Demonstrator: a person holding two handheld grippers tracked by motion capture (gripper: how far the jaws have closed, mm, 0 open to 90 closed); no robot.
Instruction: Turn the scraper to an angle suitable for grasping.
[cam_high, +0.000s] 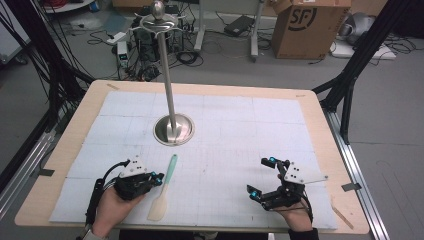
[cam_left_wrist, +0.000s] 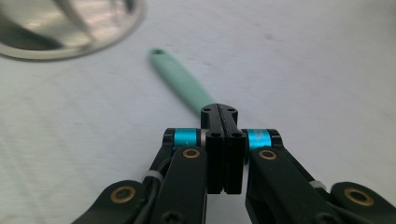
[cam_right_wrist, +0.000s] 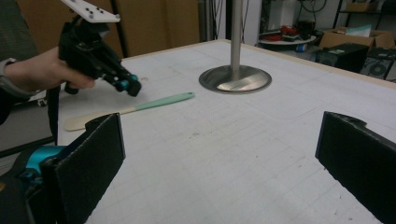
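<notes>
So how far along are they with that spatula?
Nothing looks done: the spatula lies flat on the table. The left gripper, fingers shut and empty, hovers beside its handle; the right gripper waits open. Grasping and lifting remain, perhaps toward the stand.

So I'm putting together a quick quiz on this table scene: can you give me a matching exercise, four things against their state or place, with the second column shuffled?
Things:
1. left gripper
2. right gripper
3. spatula
4. metal stand

States or places:
A. upright, round base on the mat toward the far side
B. jaws spread wide, nothing between them
C. lying flat on the mat, mint-green handle pointing at the stand
D. jaws pressed together, tips just beside the spatula's handle

Pairs: 1-D, 2-B, 3-C, 4-A
</notes>
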